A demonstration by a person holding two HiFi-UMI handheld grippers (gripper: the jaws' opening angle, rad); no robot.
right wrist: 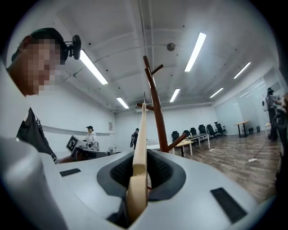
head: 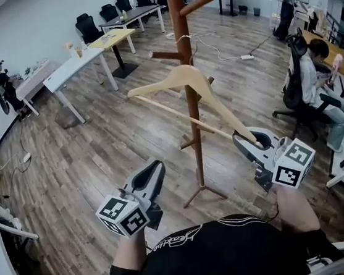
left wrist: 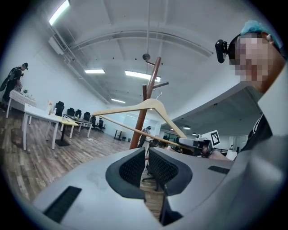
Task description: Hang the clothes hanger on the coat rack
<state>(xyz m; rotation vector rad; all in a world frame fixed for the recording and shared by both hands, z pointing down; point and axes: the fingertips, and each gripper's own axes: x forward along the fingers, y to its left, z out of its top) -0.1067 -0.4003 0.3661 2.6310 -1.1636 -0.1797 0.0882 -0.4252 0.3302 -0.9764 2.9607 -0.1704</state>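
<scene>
My right gripper (head: 247, 138) is clamped on the end of one arm of the hanger (head: 184, 76). The hanger is held up in the air in front of the rack (head: 177, 15), with its hook close by the trunk, and I judge it isn't on a peg yet. My left gripper (head: 153, 170) is empty, its jaws nearly together. Pickup and carry look done; hooking and letting go remain.
</scene>
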